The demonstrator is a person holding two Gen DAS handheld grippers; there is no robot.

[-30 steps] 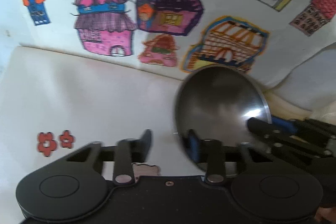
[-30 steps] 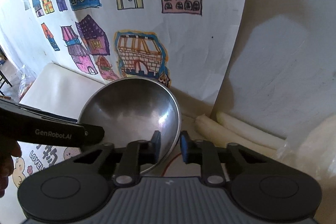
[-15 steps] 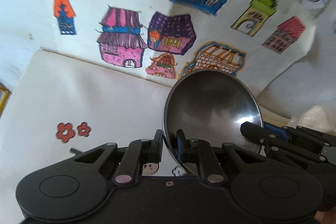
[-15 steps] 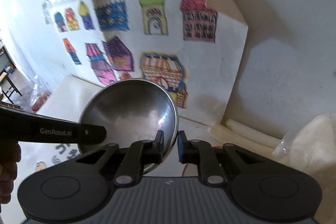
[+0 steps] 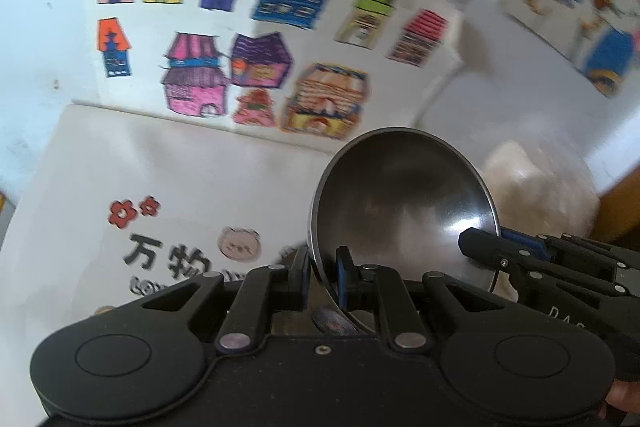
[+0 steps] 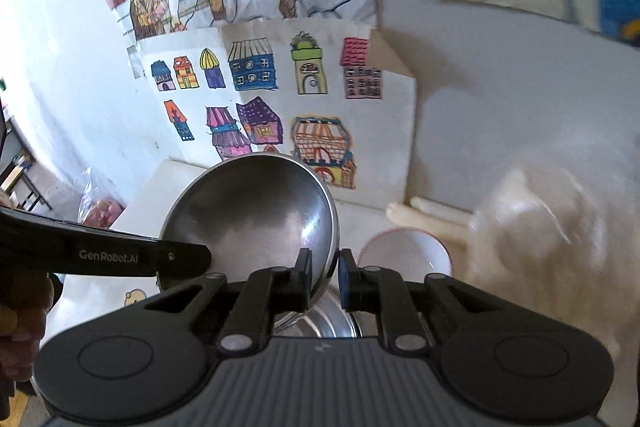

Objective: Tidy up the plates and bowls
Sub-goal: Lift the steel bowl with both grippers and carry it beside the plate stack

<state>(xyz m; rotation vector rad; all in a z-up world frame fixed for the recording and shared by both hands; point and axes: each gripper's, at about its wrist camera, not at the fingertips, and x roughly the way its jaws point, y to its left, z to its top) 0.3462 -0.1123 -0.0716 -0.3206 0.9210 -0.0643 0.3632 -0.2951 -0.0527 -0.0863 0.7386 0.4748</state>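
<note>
A steel bowl [image 5: 404,211] hangs tilted above the table, gripped on two sides. My left gripper [image 5: 323,277] is shut on its left rim, one pad inside and one outside. My right gripper [image 6: 324,273] is shut on the opposite rim of the same steel bowl [image 6: 248,211]. Each gripper shows in the other's view: the right gripper [image 5: 480,247] at the bowl's right edge, the left gripper [image 6: 200,255] at its left edge. Below the right gripper sit a white bowl with a red rim [image 6: 404,255] and a shiny steel dish [image 6: 332,319], partly hidden by the fingers.
A white table [image 5: 160,167] with printed flowers and characters lies below. Paper drawings of coloured houses [image 6: 280,107] lean on the wall behind. A crumpled translucent plastic bag [image 6: 540,227] fills the right side. Pale rolled items [image 6: 432,215] lie by the wall. A hand [image 6: 20,307] holds the left gripper.
The left gripper closed onto the bowl's rim. Both grippers then rose with the bowl, lifting it clear of the table; more wall, the white bowl and the steel dish came into view.
</note>
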